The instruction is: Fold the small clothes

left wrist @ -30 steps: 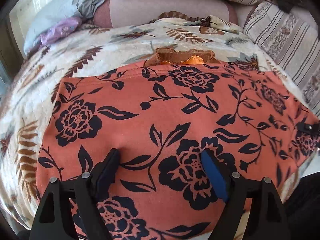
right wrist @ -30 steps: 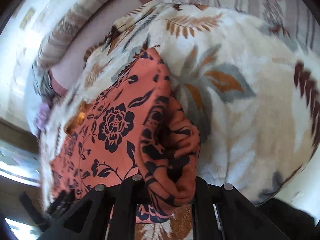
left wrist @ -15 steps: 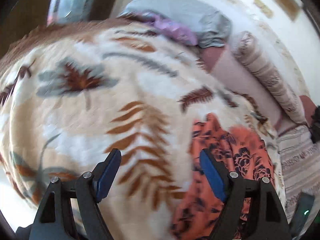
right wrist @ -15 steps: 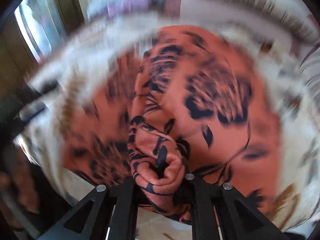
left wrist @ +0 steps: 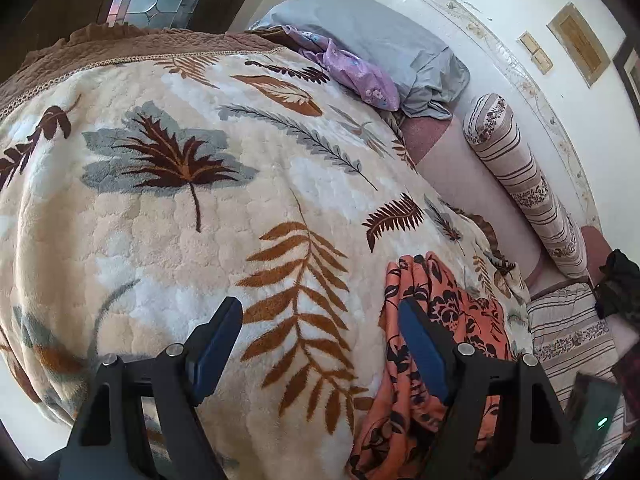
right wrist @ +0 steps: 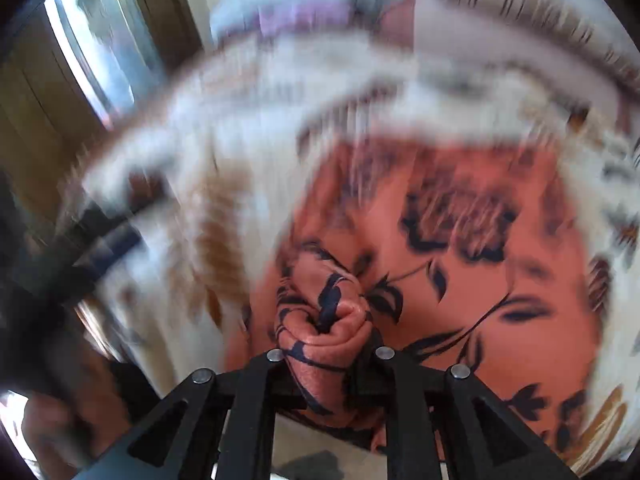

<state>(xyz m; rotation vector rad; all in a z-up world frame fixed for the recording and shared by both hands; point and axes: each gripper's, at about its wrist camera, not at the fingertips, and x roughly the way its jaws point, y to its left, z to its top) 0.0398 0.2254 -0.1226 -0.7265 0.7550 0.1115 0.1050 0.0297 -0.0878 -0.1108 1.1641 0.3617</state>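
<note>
Orange floral garment [right wrist: 460,264] bunched in our right gripper [right wrist: 326,354], jaws just easing; left gripper [left wrist: 316,344] spread, empty over blanket [left wrist: 168,240]. We lay fold flat, edges aligned.

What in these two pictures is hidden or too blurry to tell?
- Right wrist view: motion blur smears the blanket; the right gripper pads are buried in bunched orange floral cloth, its jaws just easing open.
- Left wrist view: the same cloth is partly behind the open left gripper finger and cut off below.
</note>
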